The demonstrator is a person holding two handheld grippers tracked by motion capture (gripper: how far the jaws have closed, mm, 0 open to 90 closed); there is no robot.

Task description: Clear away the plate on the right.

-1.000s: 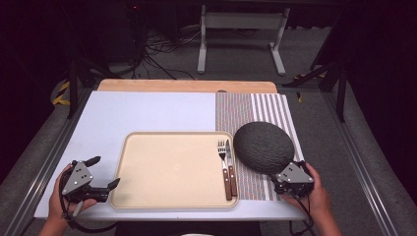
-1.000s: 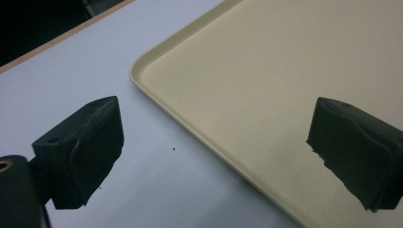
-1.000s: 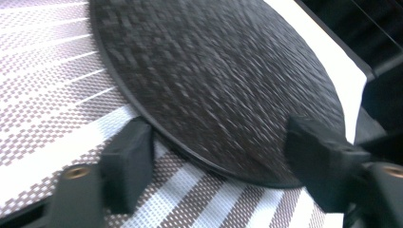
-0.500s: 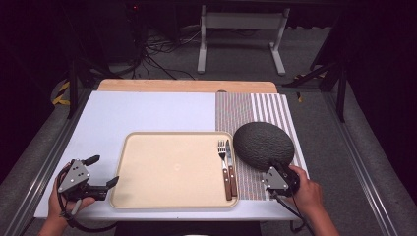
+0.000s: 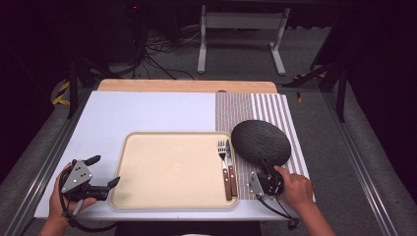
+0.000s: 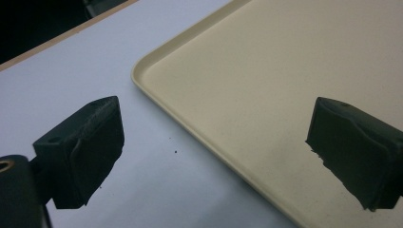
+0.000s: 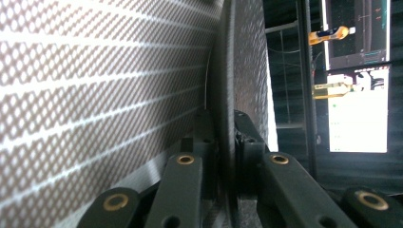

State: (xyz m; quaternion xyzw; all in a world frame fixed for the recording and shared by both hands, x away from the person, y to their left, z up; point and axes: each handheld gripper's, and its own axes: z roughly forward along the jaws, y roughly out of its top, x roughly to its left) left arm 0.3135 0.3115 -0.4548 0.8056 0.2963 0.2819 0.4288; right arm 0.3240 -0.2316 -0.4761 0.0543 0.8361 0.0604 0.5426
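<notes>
Both forearms are showing bare, no sleeves; the left gripper [image 5: 101,173] is wearing a grey three-cornered plate dotted with screws above two blunt black jaws, a black cable looping behind, while the right gripper [image 7: 226,142] is showing black linkage arms with brass pivot pins

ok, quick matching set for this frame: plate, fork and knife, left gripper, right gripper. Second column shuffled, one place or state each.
Things:
1. dark plate
2. fork and knife
3. left gripper
4. right gripper

Places or states:
A. open, fingers astride the tray's near left rim
B. shut on the plate's near edge
C. lying on the right end of the beige tray
D. resting on the striped placemat, right of the tray

Pairs: 1-D, 2-C, 3-A, 4-B
</notes>
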